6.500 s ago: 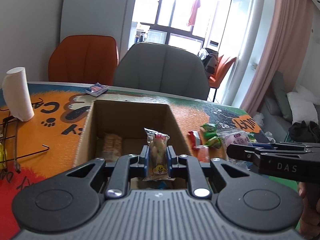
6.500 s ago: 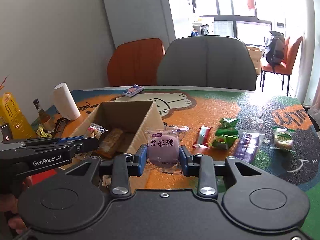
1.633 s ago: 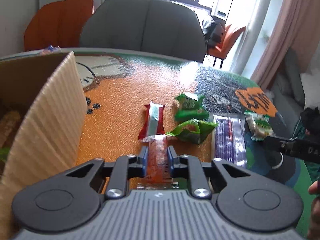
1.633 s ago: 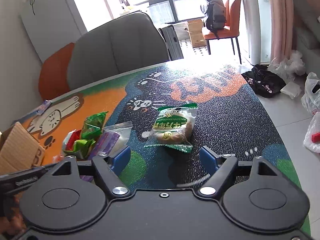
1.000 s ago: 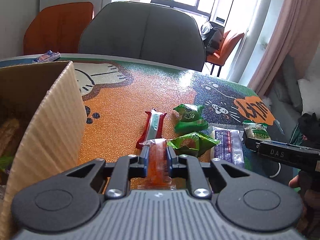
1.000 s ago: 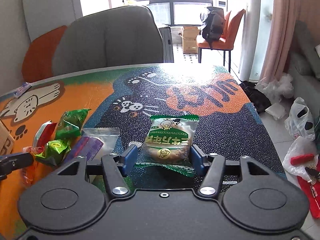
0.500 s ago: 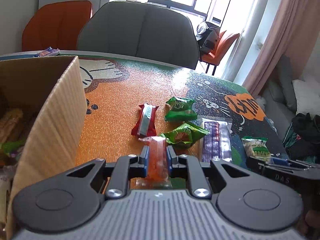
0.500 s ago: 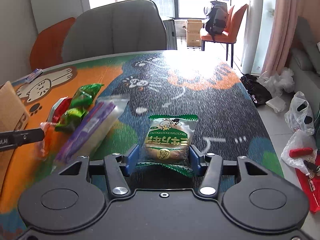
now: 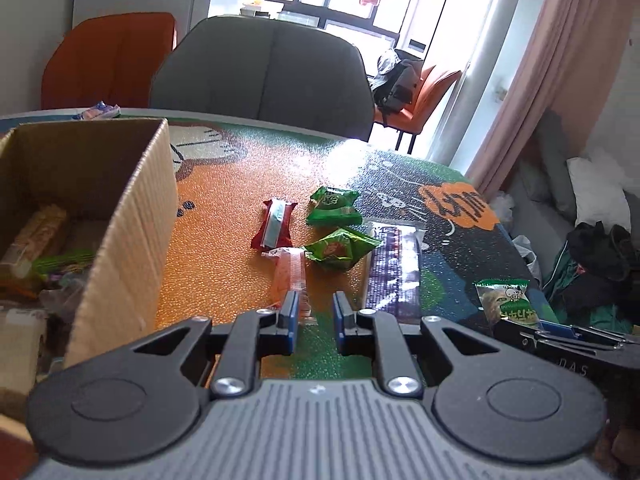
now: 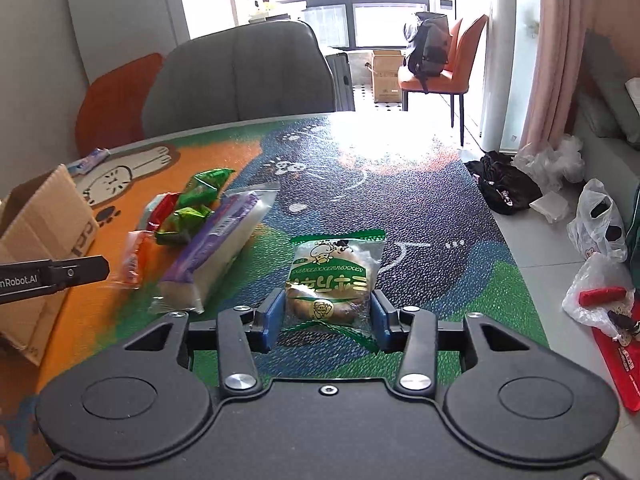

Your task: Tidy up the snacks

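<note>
My right tongs (image 10: 326,322) grip the green-labelled bun packet (image 10: 334,276) by its near end, pads tight on both sides, packet held above the table (image 10: 420,216). My left tongs (image 9: 314,318) are parted a little, nothing clamped; the orange transparent snack stick (image 9: 290,274) lies on the table with its near end against the left pad, gap on the other side. Beyond it: red bar (image 9: 274,226), two green packets (image 9: 340,246), purple long pack (image 9: 394,268) to the right. Cardboard box (image 9: 132,220) sits left of the tongs with several snacks already inside. Bun packet also shows in left view (image 9: 506,300), low right.
</note>
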A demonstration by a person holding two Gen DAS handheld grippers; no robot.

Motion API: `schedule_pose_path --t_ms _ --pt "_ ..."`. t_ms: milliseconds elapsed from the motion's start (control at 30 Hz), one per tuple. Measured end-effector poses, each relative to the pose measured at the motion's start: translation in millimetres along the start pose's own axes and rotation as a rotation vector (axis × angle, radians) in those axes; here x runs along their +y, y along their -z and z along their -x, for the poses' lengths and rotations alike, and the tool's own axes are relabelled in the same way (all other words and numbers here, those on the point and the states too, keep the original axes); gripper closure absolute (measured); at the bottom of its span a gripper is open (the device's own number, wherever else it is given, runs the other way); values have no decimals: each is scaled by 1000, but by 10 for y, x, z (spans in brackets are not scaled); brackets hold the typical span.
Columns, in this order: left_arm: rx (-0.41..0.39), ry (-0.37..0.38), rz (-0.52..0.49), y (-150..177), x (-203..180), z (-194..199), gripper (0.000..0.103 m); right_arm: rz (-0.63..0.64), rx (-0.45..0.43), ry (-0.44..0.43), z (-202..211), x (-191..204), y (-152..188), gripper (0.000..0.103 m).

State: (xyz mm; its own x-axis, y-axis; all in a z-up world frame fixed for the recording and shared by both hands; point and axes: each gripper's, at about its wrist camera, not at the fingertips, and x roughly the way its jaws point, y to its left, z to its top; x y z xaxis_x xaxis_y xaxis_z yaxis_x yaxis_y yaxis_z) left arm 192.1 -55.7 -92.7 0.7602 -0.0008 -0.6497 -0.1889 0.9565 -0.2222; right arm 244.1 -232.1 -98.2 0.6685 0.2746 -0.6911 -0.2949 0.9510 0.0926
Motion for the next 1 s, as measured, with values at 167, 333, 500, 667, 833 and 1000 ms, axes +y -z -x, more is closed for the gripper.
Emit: schedule_pose_path --t_ms 167,333,500,667,833,1000 --pt "-14 3 0 16 17 158 86 -6 -23 -19 181 49 13 60" --pt "-31 4 0 17 54 320 86 0 -46 -28 315 140 -25 60" --pt "-56 8 -4 -9 110 499 86 11 -72 -49 448 272 -60 60" --pt "-91 13 -1 -51 198 699 86 23 -97 -72 539 430 -96 60" --pt "-119 12 5 -84 305 871 88 37 -115 -96 612 577 -134 60" --pt "-136 10 14 -113 408 985 89 52 -130 -112 660 711 -160 60"
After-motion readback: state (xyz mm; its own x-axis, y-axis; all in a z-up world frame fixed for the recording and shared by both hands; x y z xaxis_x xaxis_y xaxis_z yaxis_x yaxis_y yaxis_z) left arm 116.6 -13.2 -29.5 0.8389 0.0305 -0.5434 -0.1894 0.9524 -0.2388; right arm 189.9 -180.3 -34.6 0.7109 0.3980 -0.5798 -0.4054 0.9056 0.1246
